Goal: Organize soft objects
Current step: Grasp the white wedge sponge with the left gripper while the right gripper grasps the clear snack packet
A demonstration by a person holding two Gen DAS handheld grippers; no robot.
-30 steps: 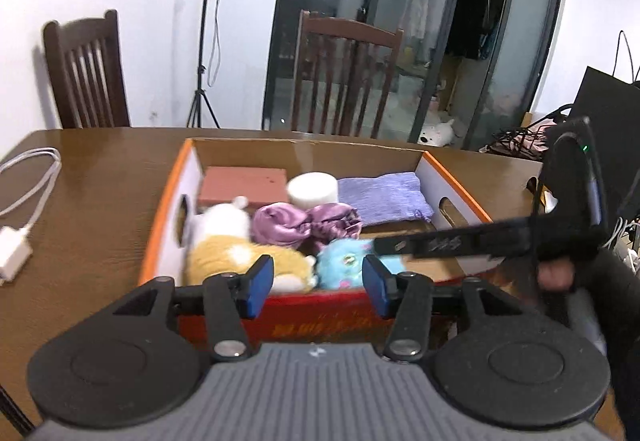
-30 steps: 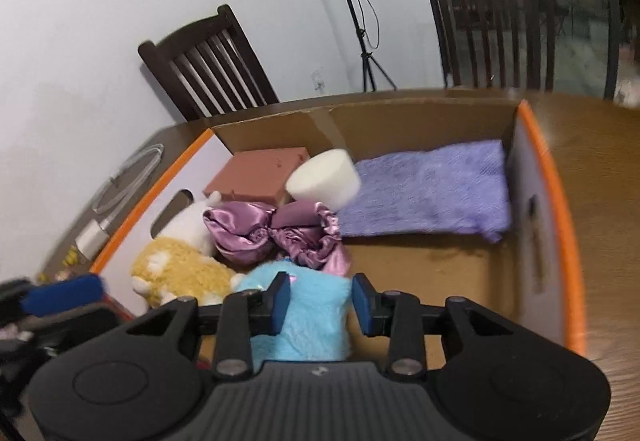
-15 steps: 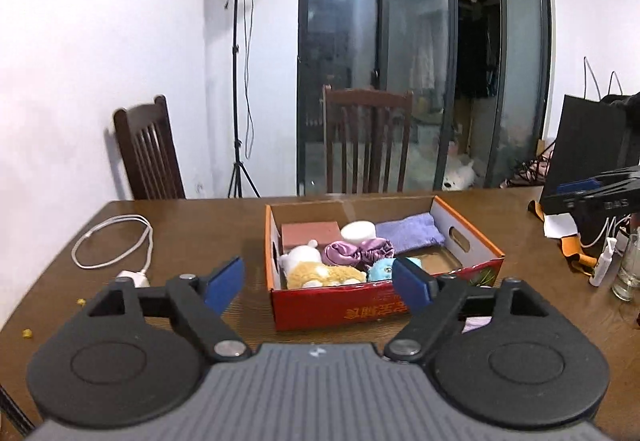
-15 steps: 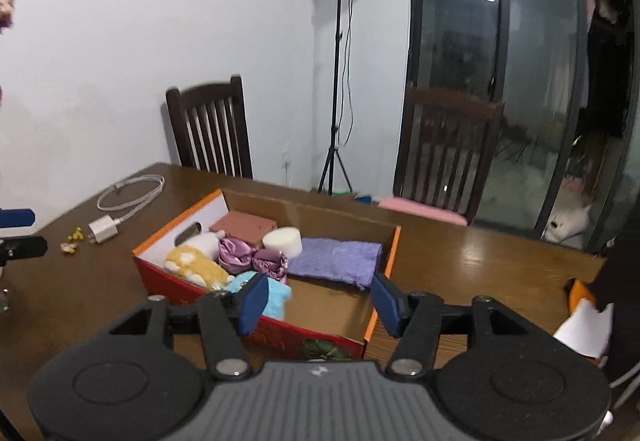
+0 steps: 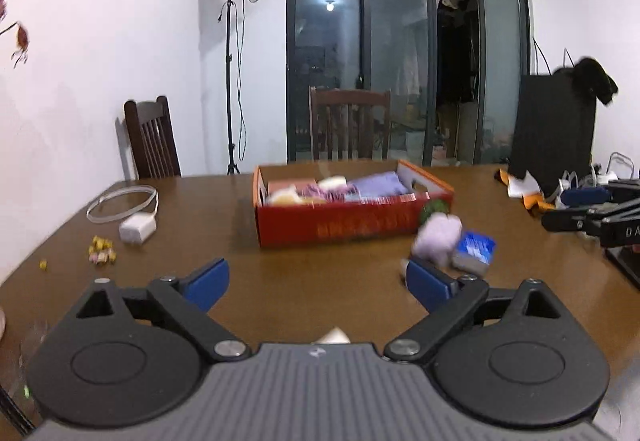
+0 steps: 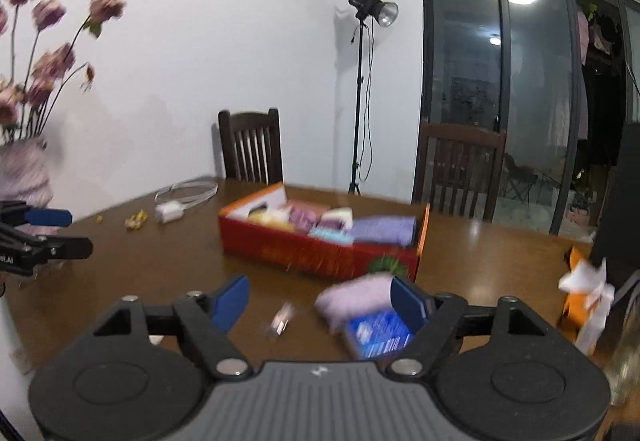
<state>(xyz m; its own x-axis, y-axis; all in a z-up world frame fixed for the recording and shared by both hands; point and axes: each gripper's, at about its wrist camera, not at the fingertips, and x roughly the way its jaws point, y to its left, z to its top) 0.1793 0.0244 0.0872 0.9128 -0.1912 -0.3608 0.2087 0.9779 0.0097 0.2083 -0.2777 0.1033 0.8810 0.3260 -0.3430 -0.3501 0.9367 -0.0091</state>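
Nearest in each wrist view are the tools themselves. The left hand-held gripper [image 5: 316, 279] stands released, its blue pads spread wide with only bare bench [image 5: 312, 281] between them; its jaws have just been opening. The right hand-held gripper [image 6: 320, 299] is also released and has just been opening, with nothing pressed between its pads.

Just ahead of the right one, toward its right-hand finger, a lilac plush [image 6: 354, 297] lies on the bench, touching or overlapping a blue packet [image 6: 378, 333]; blur hides which. A small blurred item [image 6: 280, 321] sits between the fingers' line of sight, too smeared to name.

Farther ahead stands the red box [image 5: 344, 227], well apart from both tools. In it lie a purple cloth [image 5: 376, 183], a white foam piece [image 5: 332, 182] and other soft things, blurred.

To the left of the box, a white charger [image 5: 137, 230] rests with its coiled cable.

Judging by this, most of the sorting looks done; the lilac plush outside the box seems to be what is left, perhaps the packet too.
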